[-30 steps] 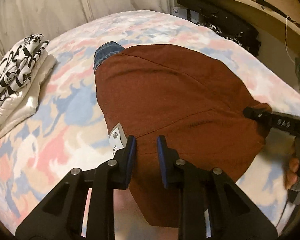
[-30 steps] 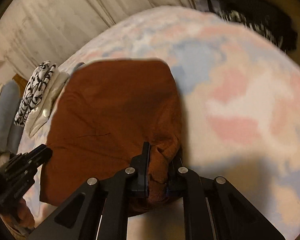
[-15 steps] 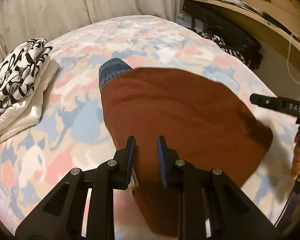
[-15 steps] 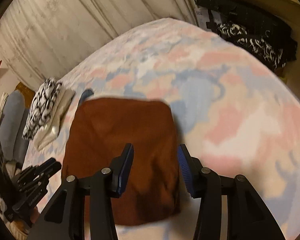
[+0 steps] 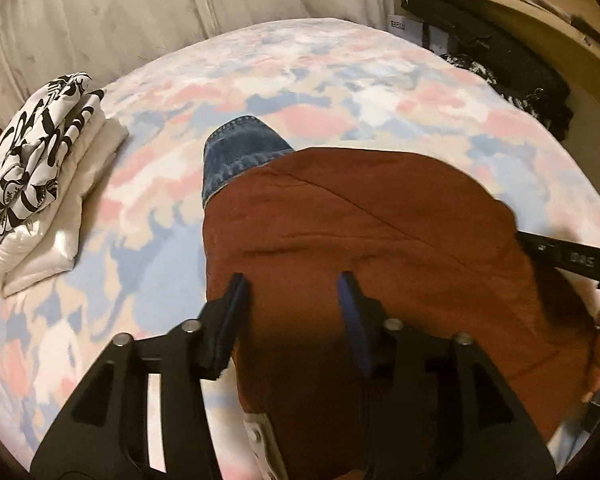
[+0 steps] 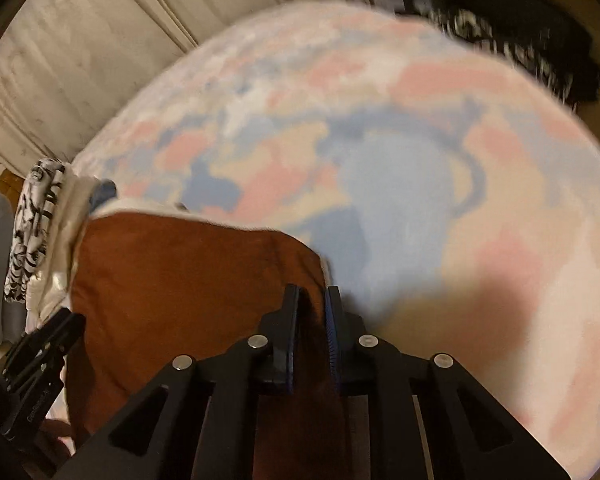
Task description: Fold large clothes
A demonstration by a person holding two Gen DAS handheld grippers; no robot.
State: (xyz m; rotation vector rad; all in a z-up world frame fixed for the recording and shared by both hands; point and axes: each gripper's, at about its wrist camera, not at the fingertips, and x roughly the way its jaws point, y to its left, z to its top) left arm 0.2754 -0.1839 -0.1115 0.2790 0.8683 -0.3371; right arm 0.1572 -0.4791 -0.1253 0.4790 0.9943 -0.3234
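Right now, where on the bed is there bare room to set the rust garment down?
Free: the bedspread on the side of the rust garment away from the folded stack, and the stretch beyond it toward the curtain. Tighter: the strip between stack and garment, where a denim piece sticks out.

"DAS", seemingly, on right hand-held gripper (image 5: pixel 572 258) finger; other lettering too blurred.

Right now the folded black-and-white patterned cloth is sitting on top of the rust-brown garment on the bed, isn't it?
No. The folded black-and-white patterned cloth sits on a folded white cloth at the bed's left side, apart from the rust-brown garment. The left wrist view shows this.
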